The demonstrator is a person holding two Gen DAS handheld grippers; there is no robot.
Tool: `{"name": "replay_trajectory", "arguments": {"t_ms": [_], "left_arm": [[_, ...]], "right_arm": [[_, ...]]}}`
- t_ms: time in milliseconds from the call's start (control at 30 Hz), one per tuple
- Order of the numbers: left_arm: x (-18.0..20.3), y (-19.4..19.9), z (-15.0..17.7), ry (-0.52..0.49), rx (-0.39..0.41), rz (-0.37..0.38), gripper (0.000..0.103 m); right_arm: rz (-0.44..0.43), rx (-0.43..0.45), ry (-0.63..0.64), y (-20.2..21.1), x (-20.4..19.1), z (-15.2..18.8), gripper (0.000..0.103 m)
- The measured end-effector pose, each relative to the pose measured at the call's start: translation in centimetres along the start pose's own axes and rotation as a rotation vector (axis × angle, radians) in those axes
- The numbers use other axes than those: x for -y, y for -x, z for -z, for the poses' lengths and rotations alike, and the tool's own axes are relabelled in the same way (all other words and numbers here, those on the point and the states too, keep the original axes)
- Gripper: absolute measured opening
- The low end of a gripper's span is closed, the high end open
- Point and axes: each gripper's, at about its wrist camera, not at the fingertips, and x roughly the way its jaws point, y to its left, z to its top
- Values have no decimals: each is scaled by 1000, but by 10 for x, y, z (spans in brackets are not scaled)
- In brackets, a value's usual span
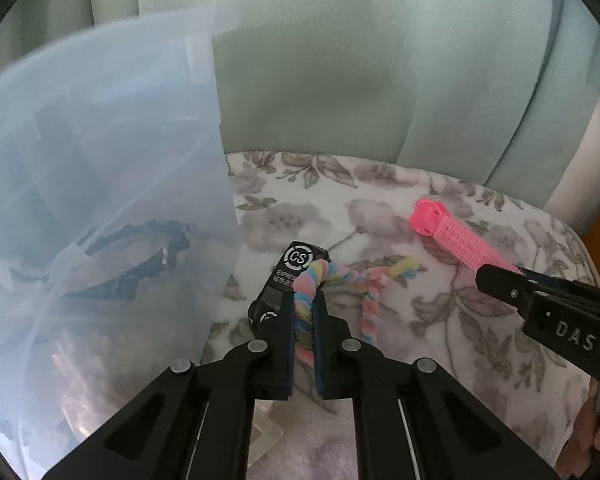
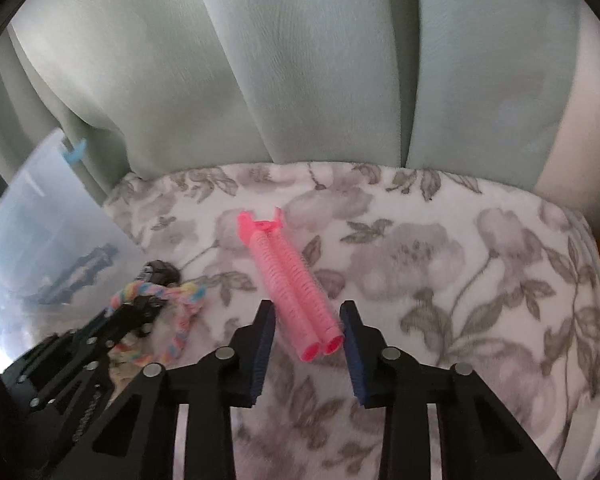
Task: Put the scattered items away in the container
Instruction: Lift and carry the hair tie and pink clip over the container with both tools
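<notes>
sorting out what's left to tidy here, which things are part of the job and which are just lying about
Part of the job:
- pastel twisted rope, clamped in the left gripper
- pink hair roller clip, between the right gripper's pads
- black CS-labelled item on the blanket
- clear plastic container

Just there:
- floral blanket
- green curtain

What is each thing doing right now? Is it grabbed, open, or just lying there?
Left gripper: shut on the rainbow rope.
Rainbow rope: pinched at one loop, rest lying on the blanket.
Right gripper: jaws around the pink curler, grip unclear.
Pink curler: lying on the blanket.
Plastic box: holding things already.
</notes>
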Motion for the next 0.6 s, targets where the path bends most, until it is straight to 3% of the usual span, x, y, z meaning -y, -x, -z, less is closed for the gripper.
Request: {"name": "replay_trajectory", "arguments": {"t_ms": [467,600], "left_arm": [[-6,48,3,8,15,61,7],[-6,64,4,20,0,110,7]], "right_arm": [[-31,95,-149,78,3,32,29],[-32,122,-177,99,-3,38,29]]}}
